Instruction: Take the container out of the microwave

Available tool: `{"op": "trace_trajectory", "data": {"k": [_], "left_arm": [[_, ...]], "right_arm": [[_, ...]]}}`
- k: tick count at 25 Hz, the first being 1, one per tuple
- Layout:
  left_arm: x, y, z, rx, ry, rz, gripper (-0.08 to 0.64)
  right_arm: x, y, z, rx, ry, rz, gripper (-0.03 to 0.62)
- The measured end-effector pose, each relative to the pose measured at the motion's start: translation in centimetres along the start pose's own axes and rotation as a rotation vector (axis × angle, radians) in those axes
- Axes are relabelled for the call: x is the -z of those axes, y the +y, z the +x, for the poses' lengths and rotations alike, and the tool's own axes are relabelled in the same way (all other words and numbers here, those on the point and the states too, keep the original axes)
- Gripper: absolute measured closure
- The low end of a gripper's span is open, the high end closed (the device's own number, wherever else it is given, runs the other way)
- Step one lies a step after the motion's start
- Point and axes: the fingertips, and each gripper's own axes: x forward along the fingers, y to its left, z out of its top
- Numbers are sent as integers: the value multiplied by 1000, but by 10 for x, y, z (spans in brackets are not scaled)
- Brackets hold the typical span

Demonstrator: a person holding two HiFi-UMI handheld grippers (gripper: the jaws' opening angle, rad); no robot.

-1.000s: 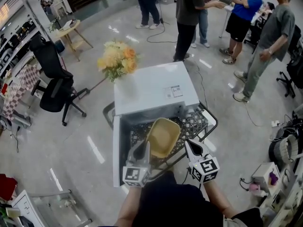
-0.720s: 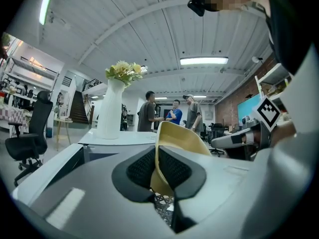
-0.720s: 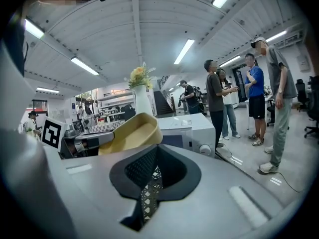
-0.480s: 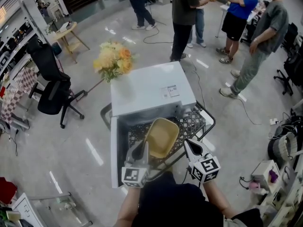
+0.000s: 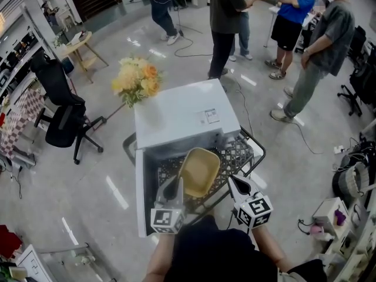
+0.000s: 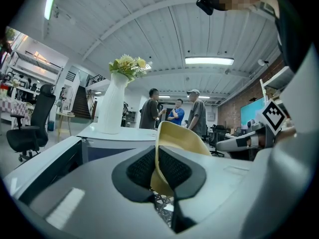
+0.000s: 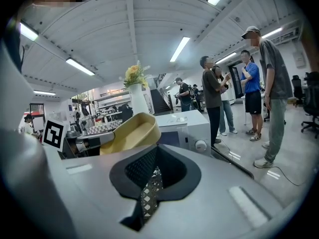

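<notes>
container: tan, bowl-shaped, clear of the microwave cavity. It sits in the air just in front of the open front, over the cart mesh.
container attitude: tilted, hollow side up and toward the right gripper. Held only at its near-left rim.
left gripper: pinching the container rim. The left gripper view shows the thin wall edge-on between both black pads, which press on either side.
right gripper: pressed together at the tips, nothing in it. In its own view, only a slit behind the tips shows the mesh below. It is just right of the container and I can't tell if it touches.
both grippers: low in the head view, side by side, marker cubes toward the person, pointing at the microwave.
microwave: white, sits on the cart, front facing the person, knob at the right of the front.
door: swung open on the left, standing out toward the person, just beside the left gripper.
vase: white, upright on the microwave top at the far-left corner, holding yellow and orange flowers.
background: several people standing well beyond the cart, black office chair to the left.
</notes>
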Motion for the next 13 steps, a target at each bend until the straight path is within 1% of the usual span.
{"op": "trace_trajectory", "data": {"k": [8,13], "left_arm": [[2,1,2,3,12,-14,531],[7,5,1,-5,20,-7,531]], "right_arm": [[2,1,5,-3,10,4,594],[1,2,5,-6,13,6,594]]}}
